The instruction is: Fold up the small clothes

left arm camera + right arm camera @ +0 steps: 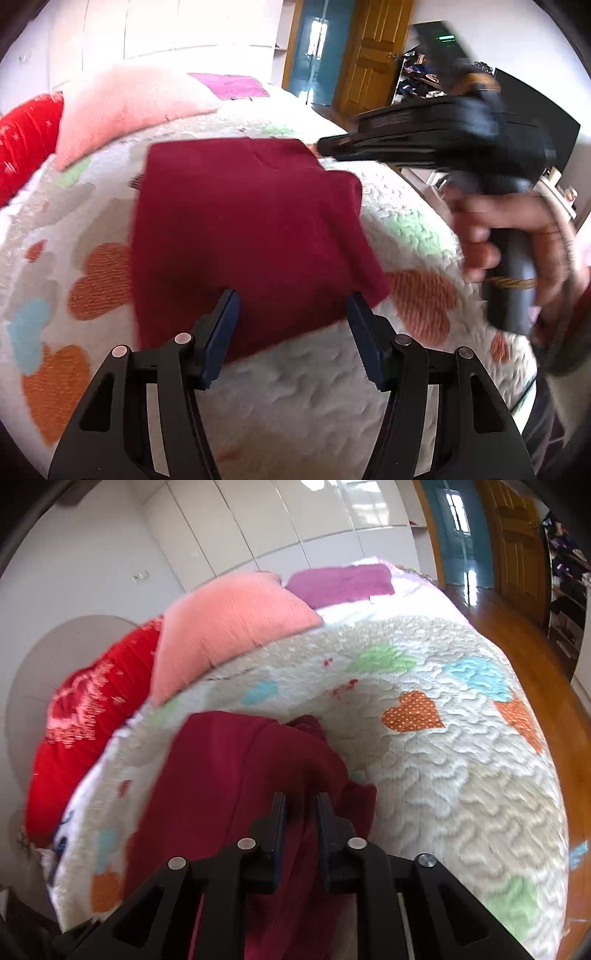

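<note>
1. Left gripper [291,325], bottom of left view: jaws wide, nothing held, tips over near hem of dark red garment [247,229].
2. Right gripper [301,819], bottom centre of right view: jaws narrow, pinching a fold of that garment.
3. Garment lies mid-frame on heart-print quilt [406,206]; looks soft, light, limp, so prob. best taken at corners/edges.
4. Farther, upper left: pink pillow [229,627], red pillow [85,720], purple cloth [340,583]. None in the way.

Right tool [302,812] nearly closed, over maroon garment [236,775]
</note>
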Demonstrator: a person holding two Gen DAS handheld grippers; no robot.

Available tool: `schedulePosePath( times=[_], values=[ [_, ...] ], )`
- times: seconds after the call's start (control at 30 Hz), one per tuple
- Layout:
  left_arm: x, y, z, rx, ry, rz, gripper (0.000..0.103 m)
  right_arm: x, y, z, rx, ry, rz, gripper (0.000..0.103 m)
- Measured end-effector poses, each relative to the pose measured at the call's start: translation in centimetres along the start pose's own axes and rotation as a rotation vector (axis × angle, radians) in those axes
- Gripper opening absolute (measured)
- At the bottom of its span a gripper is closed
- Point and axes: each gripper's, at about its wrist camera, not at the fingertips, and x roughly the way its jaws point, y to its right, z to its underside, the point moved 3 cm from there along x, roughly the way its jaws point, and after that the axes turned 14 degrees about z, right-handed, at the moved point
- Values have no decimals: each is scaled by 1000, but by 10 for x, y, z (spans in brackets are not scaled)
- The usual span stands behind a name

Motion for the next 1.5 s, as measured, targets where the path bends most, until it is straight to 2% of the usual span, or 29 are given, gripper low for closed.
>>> schedulePosePath(
  times=[0.13, 0.23, 0.3, 0.37, 0.4, 0.5, 0.7, 0.8, 0.83, 1.0, 1.17, 1.3, 1.37, 1.5],
  values=[
    [-27, -18, 8, 21, 48, -131, 59, -45, -20, 15, -91, 63, -113, 15],
    [-26, -37, 11, -54, 47, -180, 59, -57, -45, 36, -191, 58, -171, 15],
    [-17, -48, 14, -96, 39, -157, 59, -47, -55, 56, -250, 23, -129, 15],
    [-3, -55, 20, -135, 1, -135, 59, -20, -49, 72, -305, -17, 16, 13],
    [1, -58, 19, -145, -5, -139, 59, -10, -43, 77, -301, -32, 32, 12],
    [-8, -54, 22, -157, 16, -143, 59, -14, -27, 79, -146, -45, -67, 13],
    [-31, -41, 18, -156, 46, -168, 59, -60, -33, 72, -126, 47, -78, 18],
    [-37, -39, 12, -154, 69, -176, 59, -70, -37, 69, -125, 85, -52, 30],
    [-38, -38, 9, -146, 73, -182, 59, -70, -40, 66, -125, 97, -47, 31],
    [-31, -45, -8, -126, 73, -209, 59, -57, -42, 56, -89, 89, -21, 32],
    [-12, -65, -19, -162, 65, -210, 59, -41, -36, 51, -62, 83, 13, 32],
    [2, -80, -26, -186, 72, -206, 62, -21, -23, 50, -43, 71, 85, 32],
    [10, -88, -28, -201, 61, -200, 71, -4, -13, 51, 0, 40, 54, 36],
    [9, -109, -31, -308, 50, -92, 72, 14, 2, 55, 46, 17, 21, 59]
  ],
)
